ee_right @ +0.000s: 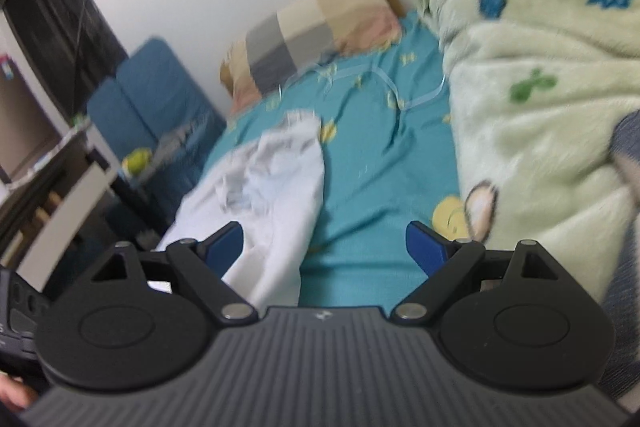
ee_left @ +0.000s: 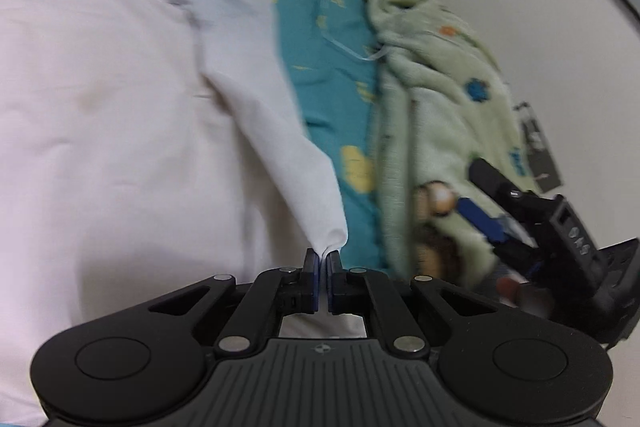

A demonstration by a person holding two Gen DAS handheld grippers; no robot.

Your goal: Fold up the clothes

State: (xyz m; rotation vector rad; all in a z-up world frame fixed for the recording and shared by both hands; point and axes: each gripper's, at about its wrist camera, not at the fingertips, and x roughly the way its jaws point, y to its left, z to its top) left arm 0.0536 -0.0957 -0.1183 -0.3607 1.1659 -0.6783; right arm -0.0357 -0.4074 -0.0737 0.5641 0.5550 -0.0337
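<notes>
In the left wrist view the left claw (ee_left: 323, 261) is clamped on a corner of the white garment (ee_left: 120, 115), which stretches away up-left over the teal bedsheet (ee_left: 328, 39), while in the right wrist view the right claw (ee_right: 324, 247) gapes wide, the garment running ahead past its left finger.

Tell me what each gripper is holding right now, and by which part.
The left gripper is shut on the white garment, pinching a bunched corner of the fabric. The right gripper is open and holds nothing.
</notes>
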